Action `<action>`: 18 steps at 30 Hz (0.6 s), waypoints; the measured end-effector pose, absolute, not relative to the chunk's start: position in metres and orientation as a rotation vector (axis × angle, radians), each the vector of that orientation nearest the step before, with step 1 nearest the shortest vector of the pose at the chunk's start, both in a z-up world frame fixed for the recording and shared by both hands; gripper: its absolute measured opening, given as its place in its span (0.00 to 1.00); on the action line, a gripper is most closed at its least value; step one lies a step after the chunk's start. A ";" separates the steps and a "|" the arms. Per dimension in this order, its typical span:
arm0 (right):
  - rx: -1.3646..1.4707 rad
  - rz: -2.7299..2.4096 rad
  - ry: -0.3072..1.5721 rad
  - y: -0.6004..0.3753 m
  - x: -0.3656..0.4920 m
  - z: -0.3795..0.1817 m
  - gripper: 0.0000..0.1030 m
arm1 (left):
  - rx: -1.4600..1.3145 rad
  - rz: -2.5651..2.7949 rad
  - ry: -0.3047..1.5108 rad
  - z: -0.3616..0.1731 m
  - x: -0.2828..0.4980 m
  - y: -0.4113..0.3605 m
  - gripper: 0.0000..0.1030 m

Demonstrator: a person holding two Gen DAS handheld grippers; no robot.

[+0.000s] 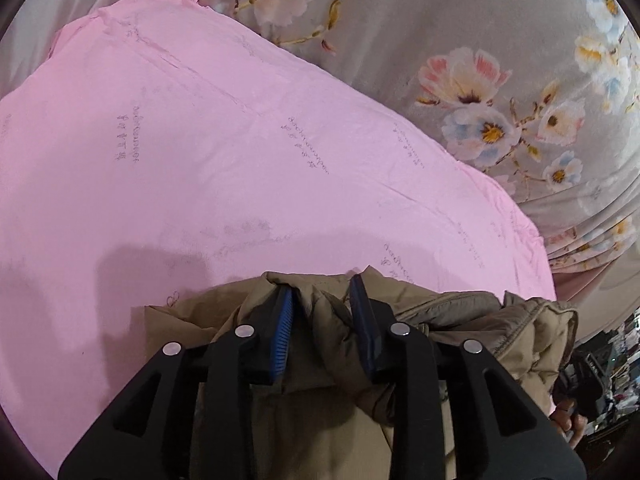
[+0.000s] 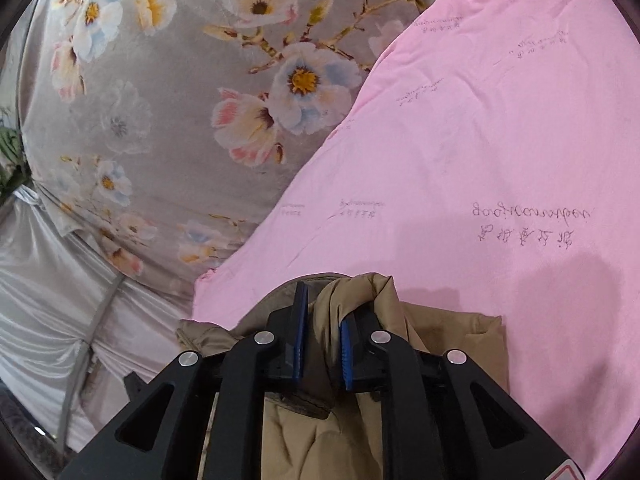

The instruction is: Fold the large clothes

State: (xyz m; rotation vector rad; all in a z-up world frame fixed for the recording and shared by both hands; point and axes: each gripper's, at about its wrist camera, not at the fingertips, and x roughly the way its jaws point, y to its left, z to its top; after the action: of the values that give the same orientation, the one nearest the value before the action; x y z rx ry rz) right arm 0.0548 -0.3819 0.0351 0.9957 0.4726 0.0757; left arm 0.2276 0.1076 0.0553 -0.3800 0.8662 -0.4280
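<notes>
Khaki padded fabric, a bunched jacket [image 1: 480, 320], fills the 6 o'clock part of both wrist views, lying on a pink sheet [image 1: 240, 160] printed with faint script. In the left wrist view the left gripper [image 1: 322, 292] has its jaws pressed onto a raised fold of the jacket, the blue pads [image 1: 282, 332] squeezing the cloth between them, so the jaws are closed on the garment. More of the jacket, with a stitched hem, spreads toward 4 o'clock, and part of a hand [image 1: 568, 420] shows at the edge near 4 o'clock.

In the right wrist view the right gripper [image 2: 323, 300] likewise clamps a fold of the jacket [image 2: 360, 292], cloth rising between its blue pads [image 2: 347, 356] and draping over the finger on the 3 o'clock side; a flatter khaki panel lies toward 3 o'clock on the pink sheet [image 2: 480, 140].

Beyond the pink sheet lies a grey floral bedspread [image 2: 160, 120], at 10 o'clock in the right view and 1 o'clock in the left [image 1: 440, 20]. Shiny silver cloth [image 2: 40, 300] hangs at 8 o'clock in the right view.
</notes>
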 end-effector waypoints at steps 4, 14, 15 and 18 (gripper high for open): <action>1.067 0.149 0.428 -0.392 0.032 0.049 0.30 | -0.325 -0.334 0.723 0.091 0.209 0.137 0.62; 0.888 0.088 0.330 -0.375 -0.021 0.132 0.48 | -0.059 -0.304 0.617 0.146 0.166 0.106 0.62; 0.799 0.005 0.360 -0.367 -0.020 0.140 0.48 | -0.033 -0.317 0.618 0.145 0.164 0.096 0.62; 0.509 -0.175 0.517 -0.333 0.004 0.143 0.44 | 0.071 -0.338 0.637 0.133 0.164 0.049 0.62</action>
State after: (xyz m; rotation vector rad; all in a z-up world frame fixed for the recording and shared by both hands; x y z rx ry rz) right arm 0.0043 -0.3332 0.1431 0.5089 0.5167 -0.1755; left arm 0.1644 0.0494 0.1335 0.0714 0.6371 -0.3384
